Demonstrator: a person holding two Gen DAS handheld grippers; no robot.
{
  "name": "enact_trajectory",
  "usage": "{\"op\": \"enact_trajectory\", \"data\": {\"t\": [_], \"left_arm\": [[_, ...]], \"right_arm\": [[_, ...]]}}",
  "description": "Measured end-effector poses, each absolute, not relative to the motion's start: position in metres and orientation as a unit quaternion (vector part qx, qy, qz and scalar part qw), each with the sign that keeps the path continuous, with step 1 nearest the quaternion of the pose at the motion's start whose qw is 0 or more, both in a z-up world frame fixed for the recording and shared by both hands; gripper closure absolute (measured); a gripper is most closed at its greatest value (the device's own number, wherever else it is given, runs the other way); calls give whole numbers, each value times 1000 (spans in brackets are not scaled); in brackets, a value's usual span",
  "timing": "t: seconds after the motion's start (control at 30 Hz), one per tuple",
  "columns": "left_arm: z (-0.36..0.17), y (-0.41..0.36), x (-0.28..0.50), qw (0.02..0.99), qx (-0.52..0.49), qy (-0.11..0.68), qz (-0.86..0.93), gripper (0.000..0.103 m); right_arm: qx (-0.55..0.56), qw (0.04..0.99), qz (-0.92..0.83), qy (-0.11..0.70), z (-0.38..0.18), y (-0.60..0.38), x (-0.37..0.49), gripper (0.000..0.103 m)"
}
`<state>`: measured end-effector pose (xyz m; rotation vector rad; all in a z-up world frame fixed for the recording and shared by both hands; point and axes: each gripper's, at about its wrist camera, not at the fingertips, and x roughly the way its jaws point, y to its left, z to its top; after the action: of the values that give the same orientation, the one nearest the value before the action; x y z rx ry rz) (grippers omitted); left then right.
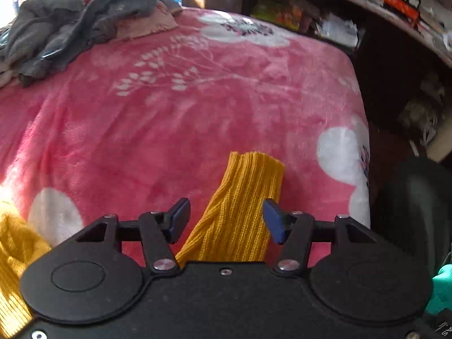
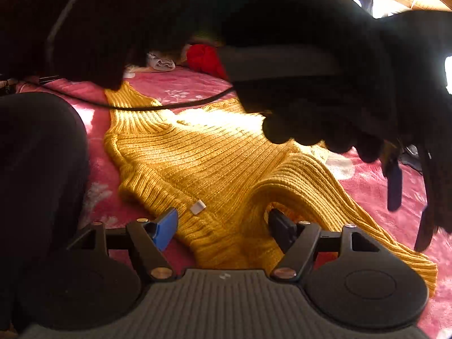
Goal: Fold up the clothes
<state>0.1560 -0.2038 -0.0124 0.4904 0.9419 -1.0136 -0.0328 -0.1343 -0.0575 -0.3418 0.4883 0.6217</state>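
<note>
A mustard-yellow ribbed knit sweater (image 2: 203, 155) lies on a pink floral blanket (image 2: 175, 82). In the left wrist view one sleeve (image 1: 243, 203) runs up between the fingers of my left gripper (image 1: 226, 220), which is open; the cuff lies just beyond the blue pads. In the right wrist view my right gripper (image 2: 223, 226) is open over the sweater's ribbed hem and a folded sleeve (image 2: 305, 180). A small white tag (image 2: 197, 206) sits near the left pad. The gloved hand with the left gripper (image 2: 394, 180) hangs above the sweater at the right.
A heap of grey and dark clothes (image 1: 70, 28) lies at the far left of the blanket (image 1: 183, 113). Cluttered shelves (image 1: 381, 8) stand past the bed's right edge. A red garment (image 2: 204, 58) lies at the far side. A black cable (image 2: 169, 106) crosses over the sweater.
</note>
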Motion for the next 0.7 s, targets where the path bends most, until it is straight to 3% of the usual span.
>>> {"op": "enact_trajectory", "data": {"t": [0.07, 0.27, 0.4, 0.7], "left_arm": [[-23, -213, 163, 730, 233, 450, -459, 60], [-34, -224, 177, 720, 208, 485, -450, 64], [-28, -226, 174, 725, 207, 476, -452, 92], [46, -132, 144, 817, 66, 340, -461, 94]], "right_arm": [[-162, 908, 304, 238, -59, -137, -35, 32], [-146, 908, 310, 242, -59, -143, -33, 30], [-131, 907, 315, 247, -59, -146, -26, 29], [-108, 908, 316, 253, -57, -153, -24, 29]]}}
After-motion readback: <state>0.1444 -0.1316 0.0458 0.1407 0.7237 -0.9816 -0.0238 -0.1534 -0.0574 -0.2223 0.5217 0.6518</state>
